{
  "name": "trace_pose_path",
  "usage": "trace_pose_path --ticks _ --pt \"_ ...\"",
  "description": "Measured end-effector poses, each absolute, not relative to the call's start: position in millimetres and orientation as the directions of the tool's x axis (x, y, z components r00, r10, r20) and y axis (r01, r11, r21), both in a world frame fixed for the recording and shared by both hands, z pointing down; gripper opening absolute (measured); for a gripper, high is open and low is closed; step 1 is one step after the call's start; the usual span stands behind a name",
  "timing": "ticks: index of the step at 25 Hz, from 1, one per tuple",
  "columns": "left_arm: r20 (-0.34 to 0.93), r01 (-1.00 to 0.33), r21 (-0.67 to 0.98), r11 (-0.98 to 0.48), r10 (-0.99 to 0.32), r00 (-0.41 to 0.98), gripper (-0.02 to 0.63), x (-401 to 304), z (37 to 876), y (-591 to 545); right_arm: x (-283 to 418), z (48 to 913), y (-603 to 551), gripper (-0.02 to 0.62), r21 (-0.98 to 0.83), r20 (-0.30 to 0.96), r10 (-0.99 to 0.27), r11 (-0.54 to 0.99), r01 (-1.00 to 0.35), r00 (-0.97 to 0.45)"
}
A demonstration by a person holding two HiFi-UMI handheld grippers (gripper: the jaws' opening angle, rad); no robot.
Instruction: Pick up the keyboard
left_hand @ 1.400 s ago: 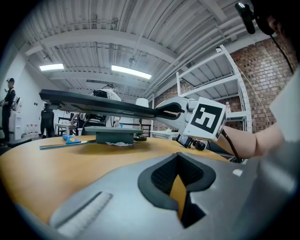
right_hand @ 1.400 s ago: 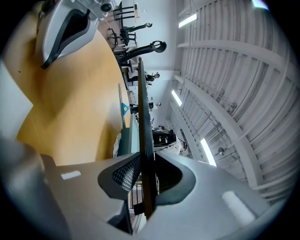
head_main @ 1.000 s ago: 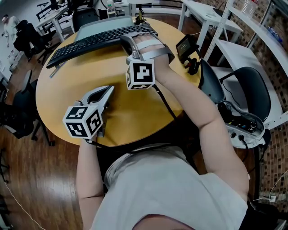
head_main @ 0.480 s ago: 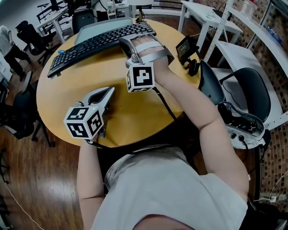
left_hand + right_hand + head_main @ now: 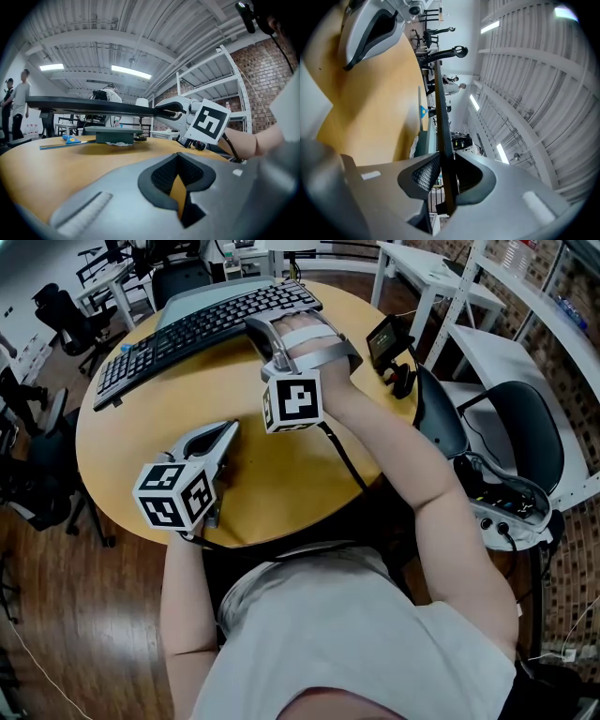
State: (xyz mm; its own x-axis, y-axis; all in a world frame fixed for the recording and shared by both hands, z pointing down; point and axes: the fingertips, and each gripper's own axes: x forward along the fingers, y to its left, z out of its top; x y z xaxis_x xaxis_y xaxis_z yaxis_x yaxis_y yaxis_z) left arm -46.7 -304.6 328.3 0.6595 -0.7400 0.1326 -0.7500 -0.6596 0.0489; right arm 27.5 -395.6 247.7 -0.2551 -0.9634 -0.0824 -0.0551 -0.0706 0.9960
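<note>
The long black keyboard (image 5: 202,329) hangs slanted above the far side of the round yellow table (image 5: 281,474). My right gripper (image 5: 262,334) is shut on its near long edge, close to the right end. In the right gripper view the keyboard (image 5: 442,122) runs edge-on between the two pads. From the left gripper view the keyboard (image 5: 84,105) floats level above the tabletop, with the right gripper (image 5: 164,110) clamped on it. My left gripper (image 5: 225,432) lies low over the table's near left part, shut and holding nothing.
A flat grey box (image 5: 192,292) lies on the table beyond the keyboard, with a small blue object (image 5: 70,139) beside it. A small screen device (image 5: 384,338) stands at the table's right edge. Office chairs (image 5: 525,427) and white desks surround the table. People (image 5: 18,93) stand far left.
The keyboard has risen off the table in the right gripper, and its left end has swung nearer the camera. The left gripper has stayed put.
</note>
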Motion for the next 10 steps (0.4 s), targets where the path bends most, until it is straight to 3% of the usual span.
trace_pose_path --ticks 10 --pt "0.130 -0.751 0.048 -0.659 -0.741 0.659 0.000 -46.6 329.1 -304.2 30.6 247.8 -397.6 0.091 0.995 -0.101 -0.965 -0.095 -0.039 -0.243"
